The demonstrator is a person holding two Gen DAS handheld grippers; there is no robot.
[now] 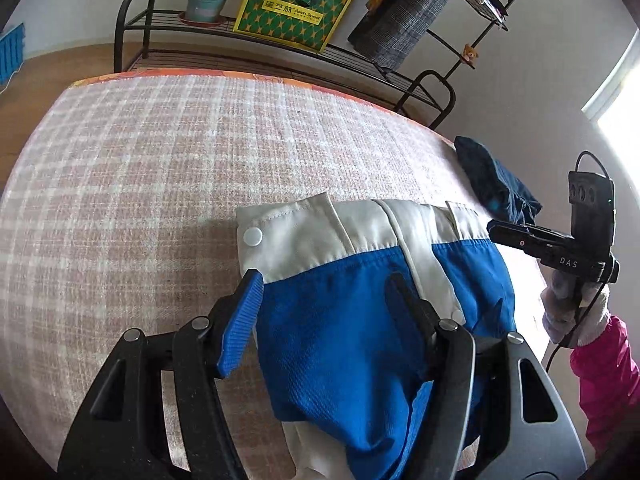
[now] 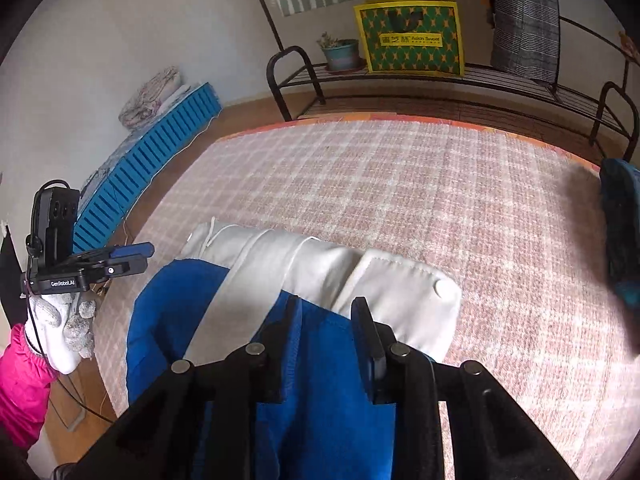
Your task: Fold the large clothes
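A blue and white jacket (image 1: 340, 320) lies partly folded on the checked pink bed cover (image 1: 160, 160), its white collar with a snap button pointing away from me. My left gripper (image 1: 324, 280) is over the jacket's left part. Its jaws stand wide apart with flat blue cloth between them, and the blue pad sits beside the cloth's edge. My right gripper (image 2: 326, 302) is shut on a fold of the jacket's (image 2: 400, 280) blue cloth. Each gripper also shows in the other view: the right gripper (image 1: 494, 229) at the jacket's right edge, the left gripper (image 2: 136, 254) at its left edge. Both are held by gloved hands in pink sleeves.
A dark blue garment (image 1: 492, 180) lies bunched at the bed's right edge. Beyond the far edge stands a black metal rack (image 1: 132, 20) with a plant pot (image 1: 206, 2) and a yellow-green bag (image 1: 292, 8). A blue slatted panel (image 2: 160, 148) lies on the floor to the left.
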